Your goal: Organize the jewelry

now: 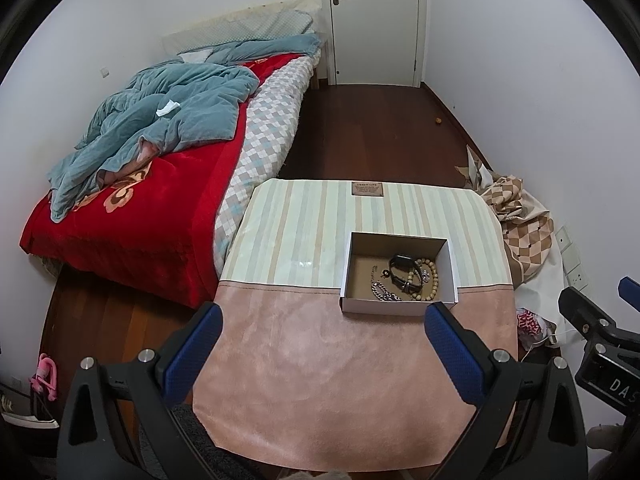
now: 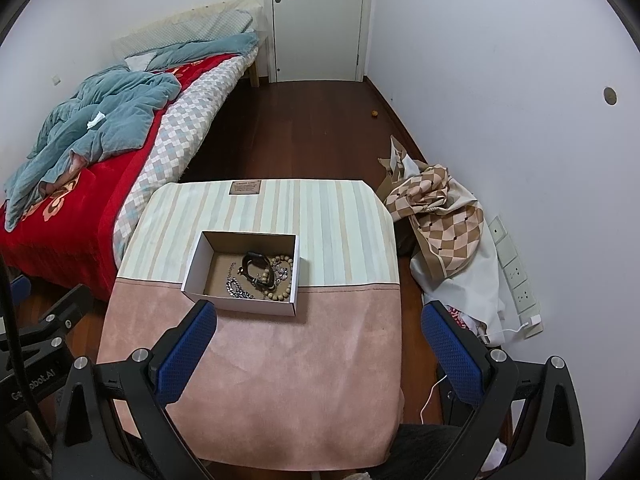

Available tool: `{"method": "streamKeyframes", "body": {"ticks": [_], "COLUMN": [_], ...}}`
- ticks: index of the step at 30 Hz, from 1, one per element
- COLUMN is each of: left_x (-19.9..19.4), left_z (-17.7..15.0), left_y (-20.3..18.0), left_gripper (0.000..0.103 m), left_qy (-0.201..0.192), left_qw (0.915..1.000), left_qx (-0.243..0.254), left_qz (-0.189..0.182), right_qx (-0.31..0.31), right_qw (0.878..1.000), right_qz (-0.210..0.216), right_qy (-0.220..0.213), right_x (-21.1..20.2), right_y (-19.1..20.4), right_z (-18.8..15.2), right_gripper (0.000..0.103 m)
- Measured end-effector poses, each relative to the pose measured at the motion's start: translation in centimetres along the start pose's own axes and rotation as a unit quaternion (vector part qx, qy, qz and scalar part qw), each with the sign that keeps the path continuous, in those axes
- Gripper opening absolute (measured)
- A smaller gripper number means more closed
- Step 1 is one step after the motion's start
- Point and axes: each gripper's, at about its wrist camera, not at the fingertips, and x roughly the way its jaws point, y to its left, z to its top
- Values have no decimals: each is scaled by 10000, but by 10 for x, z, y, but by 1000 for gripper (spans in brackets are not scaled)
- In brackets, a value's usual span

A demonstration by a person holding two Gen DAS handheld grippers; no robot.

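Observation:
An open white cardboard box stands on the cloth-covered table. Inside lie a black watch, a wooden bead bracelet and a silver chain. My left gripper is open and empty, held above the pink part of the cloth, just short of the box. My right gripper is open and empty, to the right of the box's near edge. The right gripper's body shows at the left wrist view's right edge.
A bed with a red blanket and blue quilt stands left of the table. A checked cloth heap lies on the floor at the right, by wall sockets. A closed door is at the far end.

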Motion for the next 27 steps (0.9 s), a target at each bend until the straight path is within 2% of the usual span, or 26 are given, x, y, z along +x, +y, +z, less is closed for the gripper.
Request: {"method": "streamKeyframes", "body": {"ticks": [27], "left_x": [-3], "left_z": [2], "left_y": [0], "left_gripper": [103], "left_qy": [8], "left_qw": [10000], "left_qx": [-44], "left_qz": [-8], "right_qx": [-5], "right_qw": [10000], "right_qz": [18], "right_qy": [7], "right_x": [-1], "right_y": [1], "right_z": [2], "right_gripper": [103]}}
